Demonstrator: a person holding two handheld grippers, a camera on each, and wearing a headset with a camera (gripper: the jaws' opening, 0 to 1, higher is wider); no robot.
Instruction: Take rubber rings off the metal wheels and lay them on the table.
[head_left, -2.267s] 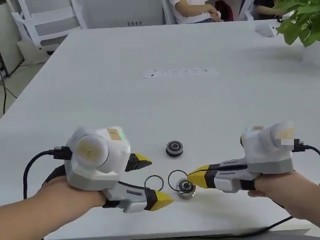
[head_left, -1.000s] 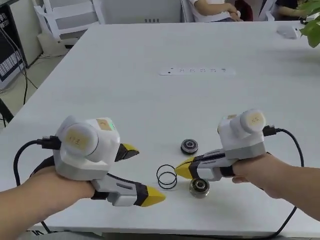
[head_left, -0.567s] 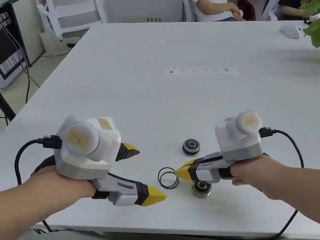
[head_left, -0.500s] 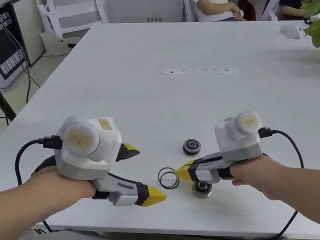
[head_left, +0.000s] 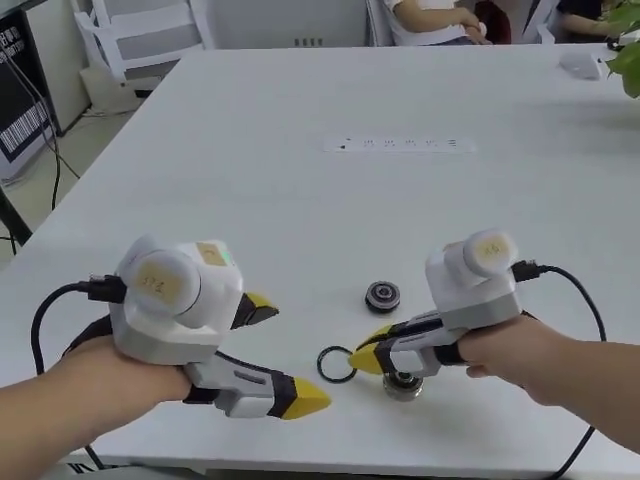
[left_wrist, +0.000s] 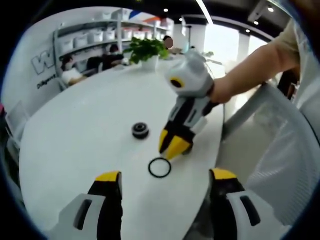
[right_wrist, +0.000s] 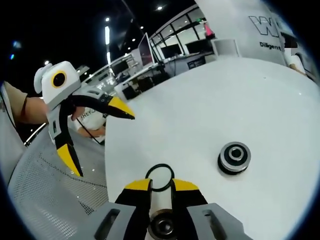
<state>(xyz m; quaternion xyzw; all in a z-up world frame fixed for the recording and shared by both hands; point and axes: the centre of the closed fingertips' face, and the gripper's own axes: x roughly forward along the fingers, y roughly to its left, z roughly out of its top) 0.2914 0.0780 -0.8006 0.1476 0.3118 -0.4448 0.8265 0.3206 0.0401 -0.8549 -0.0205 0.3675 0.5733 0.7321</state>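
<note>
On the table (head_left: 300, 200) my left gripper (head_left: 286, 356) is released wide. My right gripper (head_left: 362, 362), almost clenched and empty, hovers over the bare wheel (head_left: 404, 386). The far wheel (head_left: 382, 295) seems still ringed, so I should pin it and peel slowly. One ring (head_left: 320, 365) lies between the grippers.

rubber ring (head_left: 337, 364) lies flat on the desk (head_left: 300, 200), near the front edge. right gripper (head_left: 365, 360) is just right of it, tips over the ring's rim. one metal wheel (head_left: 403, 386) sits under that gripper, showing between its jaws. second wheel (head_left: 382, 295) is behind, apart. left gripper (head_left: 286, 354) is left of the ring. power strip (head_left: 398, 144) lies far back.
</note>
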